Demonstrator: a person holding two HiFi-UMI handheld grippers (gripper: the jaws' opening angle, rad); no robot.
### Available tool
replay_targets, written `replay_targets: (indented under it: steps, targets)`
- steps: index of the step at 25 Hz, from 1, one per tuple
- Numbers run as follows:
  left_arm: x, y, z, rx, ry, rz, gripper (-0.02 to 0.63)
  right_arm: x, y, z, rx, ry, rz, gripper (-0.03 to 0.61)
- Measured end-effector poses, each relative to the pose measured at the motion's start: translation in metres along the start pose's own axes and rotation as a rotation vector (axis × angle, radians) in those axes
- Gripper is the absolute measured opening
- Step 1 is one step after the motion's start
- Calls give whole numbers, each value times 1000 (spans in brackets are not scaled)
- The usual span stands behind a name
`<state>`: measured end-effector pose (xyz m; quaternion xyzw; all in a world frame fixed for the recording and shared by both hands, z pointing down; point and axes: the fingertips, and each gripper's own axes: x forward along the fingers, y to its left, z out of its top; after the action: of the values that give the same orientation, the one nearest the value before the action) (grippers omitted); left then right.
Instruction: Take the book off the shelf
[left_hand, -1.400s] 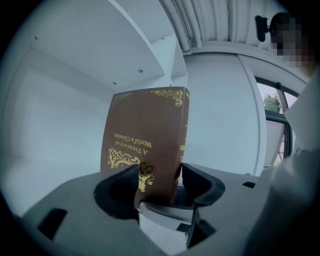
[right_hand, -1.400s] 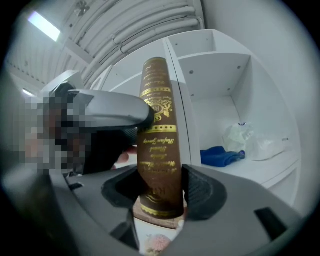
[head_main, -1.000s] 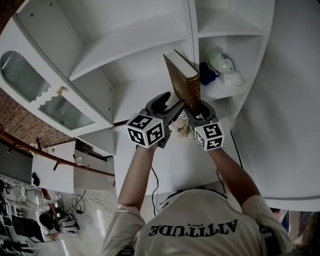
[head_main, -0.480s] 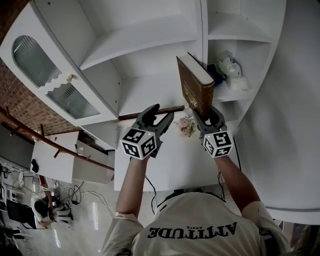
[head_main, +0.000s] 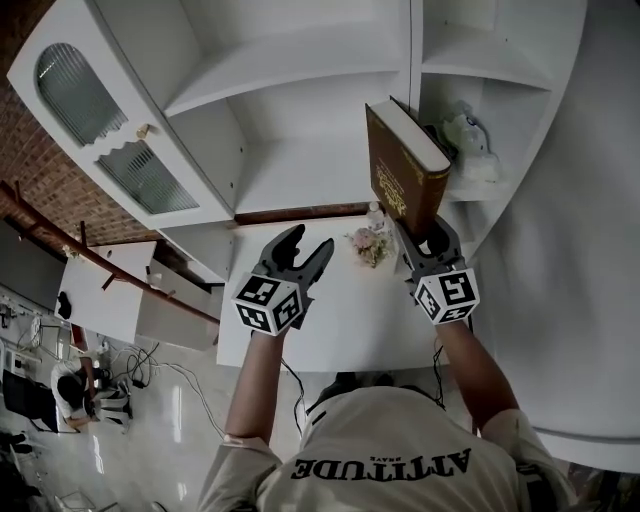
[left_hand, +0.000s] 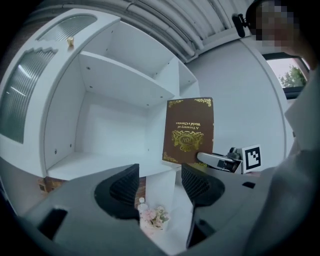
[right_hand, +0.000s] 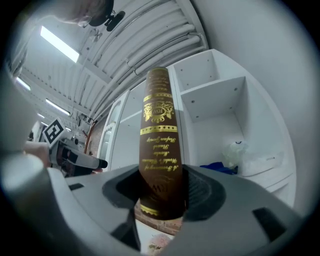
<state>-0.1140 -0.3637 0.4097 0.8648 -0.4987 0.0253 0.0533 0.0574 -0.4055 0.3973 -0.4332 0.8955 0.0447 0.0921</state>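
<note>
Brown book (head_main: 402, 172) clamped upright in right tool (head_main: 428, 233), left tool (head_main: 307, 241) raised, jaws apart.

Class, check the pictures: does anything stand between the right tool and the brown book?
Nothing visible does. The right tool is shut on the brown book at the lower end of its spine. The left tool is open, holding nothing.
</note>
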Motion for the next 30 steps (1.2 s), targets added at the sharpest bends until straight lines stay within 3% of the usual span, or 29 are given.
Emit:
replay_targets:
  steps: [6, 10, 18, 30]
  targets:
    - [-28, 0, -26, -39, 10, 70, 278, -28, -2, -2, 13, 0, 14, 225]
    - [-40, -6, -40, -57, 5, 112, 278, -57, -15, 0, 25, -17, -25, 225]
    - [-70, 21, -48, -80, -41, 168, 278, -73, -27, -11, 45, 4, -108, 225]
    - [-151, 55, -50, -73, -61, 209, 242, -110, 20, 10, 14, 1, -217, 225]
